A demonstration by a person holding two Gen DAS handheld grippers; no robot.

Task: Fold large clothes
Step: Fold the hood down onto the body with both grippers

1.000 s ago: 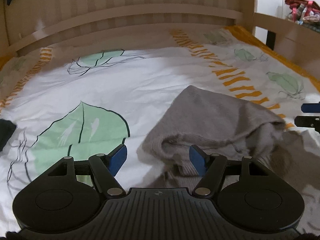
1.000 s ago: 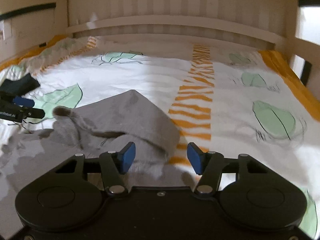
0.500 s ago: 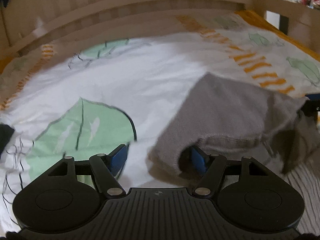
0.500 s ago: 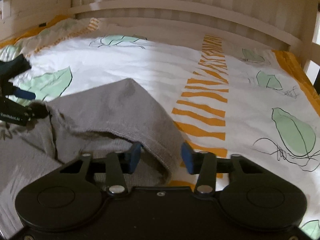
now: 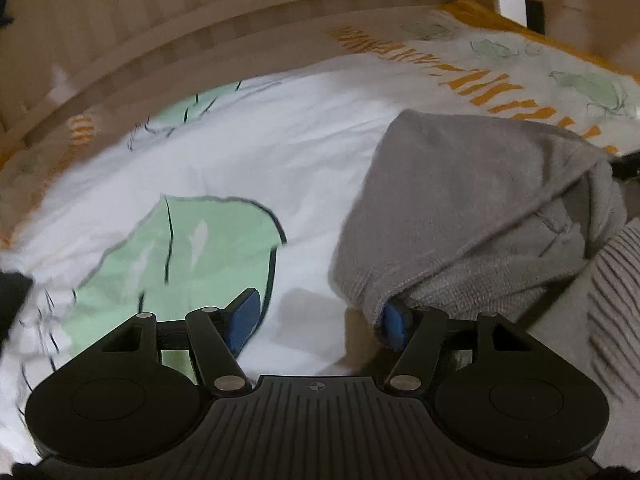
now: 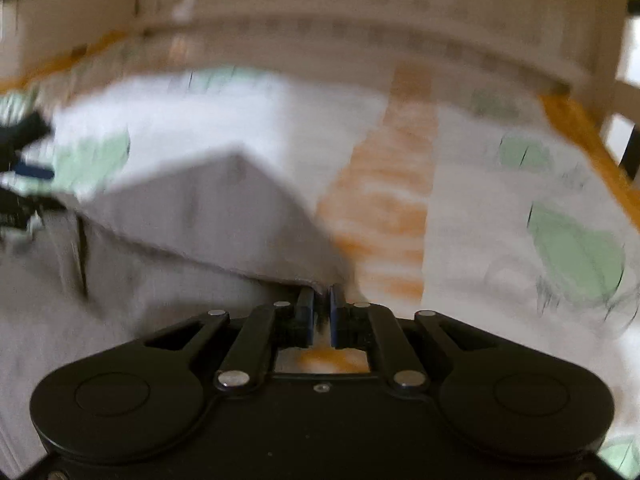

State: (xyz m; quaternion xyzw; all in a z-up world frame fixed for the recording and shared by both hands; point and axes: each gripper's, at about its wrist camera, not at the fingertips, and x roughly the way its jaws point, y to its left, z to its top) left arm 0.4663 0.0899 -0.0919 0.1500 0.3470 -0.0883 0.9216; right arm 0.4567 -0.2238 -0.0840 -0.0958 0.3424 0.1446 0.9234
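Observation:
A grey knit garment (image 5: 472,200) lies bunched on a white bedcover with green leaves and orange stripes. In the left wrist view my left gripper (image 5: 318,320) is open; the garment's hem drapes over its right fingertip (image 5: 394,322), the left one stands over bare cover. In the blurred right wrist view my right gripper (image 6: 321,308) is shut on the garment's (image 6: 208,216) near right edge, the cloth pinched between the blue pads. The left gripper shows at that view's far left (image 6: 24,172).
A pale wooden headboard (image 5: 240,12) runs across the far side of the bed. A bed rail stands at the right (image 6: 600,92). A dark cloth (image 5: 12,292) lies at the cover's left edge. An orange stripe band (image 6: 384,208) runs right of the garment.
My right gripper closed from open onto the garment's edge. My left gripper moved forward so the hem now lies over its right fingertip. The garment's top layer has lifted.

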